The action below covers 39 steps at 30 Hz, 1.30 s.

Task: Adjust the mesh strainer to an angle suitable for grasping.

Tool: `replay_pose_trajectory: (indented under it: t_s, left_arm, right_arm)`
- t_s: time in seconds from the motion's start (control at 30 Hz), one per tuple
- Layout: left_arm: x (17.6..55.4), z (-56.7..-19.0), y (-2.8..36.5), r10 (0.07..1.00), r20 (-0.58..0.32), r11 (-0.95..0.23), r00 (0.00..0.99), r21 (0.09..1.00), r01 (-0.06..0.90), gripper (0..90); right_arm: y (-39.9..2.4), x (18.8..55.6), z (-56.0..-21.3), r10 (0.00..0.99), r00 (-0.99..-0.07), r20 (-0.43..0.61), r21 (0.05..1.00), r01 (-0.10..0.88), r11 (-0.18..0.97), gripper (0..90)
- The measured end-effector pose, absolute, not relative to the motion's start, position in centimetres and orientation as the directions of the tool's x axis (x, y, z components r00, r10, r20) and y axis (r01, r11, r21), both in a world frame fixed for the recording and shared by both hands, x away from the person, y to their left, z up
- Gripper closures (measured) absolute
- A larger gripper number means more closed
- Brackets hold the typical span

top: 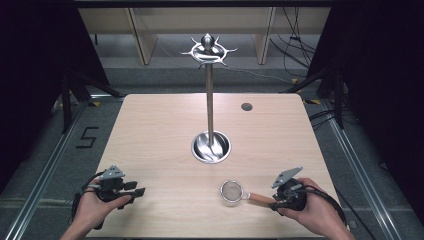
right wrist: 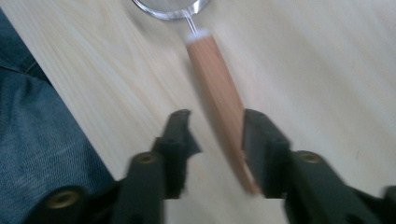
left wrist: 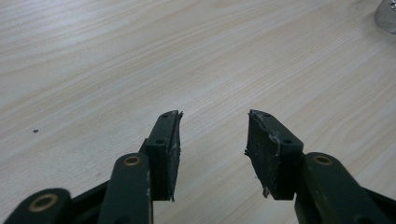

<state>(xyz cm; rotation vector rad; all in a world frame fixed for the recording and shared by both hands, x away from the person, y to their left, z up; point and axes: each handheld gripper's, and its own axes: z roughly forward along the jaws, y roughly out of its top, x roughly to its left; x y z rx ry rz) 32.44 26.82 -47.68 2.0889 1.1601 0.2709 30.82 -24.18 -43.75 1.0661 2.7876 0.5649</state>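
Honestly, from the high view the setup looked simple enough: the small round wire-mesh strainer with its tapered wooden handle (top: pixel 239 194) lay near my edge of the pale wooden table (top: pixel 165 130), just in front of the tall steel hanging stand with its dished base and hooked crown (top: pixel 210 100). My right gripper (top: pixel 274 202) sat at the handle's end, my left gripper (top: pixel 139 191) well apart on the other side, resting low by the table.

In the left gripper view the jaws stood apart with nothing between them but bare wood (a glint of metal showed at the top right corner).

In the right gripper view the handle (right wrist: pixel 219 98) ran slantwise between my part-open jaws, its end lying against the right pad (right wrist: pixel 254 140) while a clear gap remained at the left one, so I judged I had no real hold yet. The risk, as I saw it, was closing on a handle lying askew and so near its tip: the tapered wood could squirt out or pivot, swinging the mesh bowl (right wrist: pixel 170 7) round. The picture was blurred, so I couldn't vouch for exact contact.
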Motion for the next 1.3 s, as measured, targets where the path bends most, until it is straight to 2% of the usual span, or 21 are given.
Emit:
replay_pose_trajectory:
  t_s: [0.03,0.07,0.13,0.17,0.2,0.3,0.33,0.4,0.47,0.5,0.53,0.63,0.67,0.73,0.77,0.8,0.93,0.97,1.0,1.3]
  left_arm:
    - [32.4,-47.7,26.8,0.805,-0.154,-0.335,0.573,0.678,0.654,52.0]
    - [32.5,-47.6,26.9,0.800,-0.147,-0.348,0.582,0.676,0.649,51.4]
    - [32.6,-47.6,26.8,0.809,-0.147,-0.332,0.569,0.686,0.648,49.8]
    - [32.7,-47.6,26.9,0.807,-0.149,-0.335,0.572,0.683,0.650,48.1]
    - [32.7,-47.6,26.9,0.813,-0.150,-0.325,0.563,0.685,0.652,46.2]
    - [32.8,-47.7,27.1,0.824,-0.153,-0.308,0.545,0.687,0.658,42.4]
    - [32.9,-47.6,27.2,0.824,-0.146,-0.317,0.547,0.683,0.658,41.6]
    - [32.9,-47.6,27.4,0.831,-0.152,-0.302,0.535,0.684,0.664,39.0]
    - [32.8,-47.5,27.4,0.845,-0.145,-0.288,0.515,0.688,0.666,36.2]
    - [32.9,-47.4,27.7,0.834,-0.136,-0.317,0.536,0.677,0.665,35.7]
    - [32.9,-47.5,27.5,0.845,-0.152,-0.282,0.513,0.688,0.668,35.3]
    - [33.0,-47.6,27.5,0.848,-0.154,-0.274,0.507,0.691,0.669,35.1]
    - [32.9,-47.6,27.5,0.848,-0.154,-0.274,0.507,0.691,0.669,35.2]
    - [33.0,-47.5,27.6,0.838,-0.139,-0.307,0.528,0.680,0.666,35.5]
    - [32.9,-47.7,27.4,0.844,-0.159,-0.274,0.511,0.691,0.668,35.6]
    - [33.0,-47.7,27.4,0.843,-0.159,-0.276,0.513,0.691,0.668,35.7]
    - [32.9,-47.6,27.4,0.843,-0.155,-0.280,0.515,0.691,0.666,36.0]
    - [33.0,-47.6,27.5,0.840,-0.163,-0.277,0.518,0.692,0.667,36.1]
    - [33.0,-47.6,27.5,0.837,-0.167,-0.277,0.520,0.691,0.667,36.2]
    - [33.0,-47.5,27.5,0.832,-0.159,-0.290,0.531,0.691,0.662,36.6]
  right_arm:
    - [-24.2,30.8,-43.8,0.662,-0.749,0.035,0.377,0.623,0.685,68.4]
    - [-24.6,30.7,-44.2,0.707,-0.706,0.042,0.357,0.671,0.649,80.2]
    - [-24.8,30.7,-44.5,0.756,-0.650,0.083,0.343,0.731,0.590,85.1]
    - [-24.6,30.5,-44.5,0.789,-0.604,0.116,0.306,0.777,0.550,87.3]
    - [-24.9,30.7,-44.5,0.785,-0.611,0.103,0.308,0.770,0.559,90.0]
    - [-24.6,30.7,-44.5,0.822,-0.562,0.096,0.258,0.811,0.525,90.0]
    - [-24.7,30.8,-44.6,0.799,-0.592,0.106,0.271,0.790,0.550,90.0]
    - [-24.4,30.7,-44.8,0.826,-0.547,0.139,0.229,0.829,0.510,90.0]
    - [-24.4,30.9,-45.3,0.818,-0.564,0.110,0.228,0.816,0.532,90.0]
    - [-24.1,30.7,-45.2,0.829,-0.542,0.138,0.203,0.835,0.512,90.0]
    - [-24.3,31.0,-45.4,0.803,-0.583,0.125,0.228,0.804,0.549,90.0]
    - [-24.2,31.0,-45.5,0.817,-0.562,0.129,0.222,0.820,0.528,90.0]
    - [-24.1,31.0,-45.6,0.848,-0.515,0.124,0.179,0.852,0.491,90.0]
    - [-24.1,31.2,-46.0,0.846,-0.520,0.118,0.185,0.849,0.495,90.0]
    - [-23.9,31.1,-46.1,0.863,-0.486,0.137,0.165,0.870,0.464,90.0]
    - [-24.1,31.3,-46.1,0.853,-0.507,0.120,0.162,0.858,0.488,90.0]
    - [-24.1,31.7,-46.5,0.870,-0.481,0.114,0.151,0.873,0.463,90.0]
    - [-24.2,31.9,-46.6,0.857,-0.502,0.120,0.152,0.862,0.484,90.0]
    - [-24.0,32.0,-46.6,0.874,-0.471,0.117,0.133,0.880,0.456,90.0]
    - [-23.8,33.1,-47.5,0.879,-0.465,0.103,0.108,0.884,0.455,90.0]
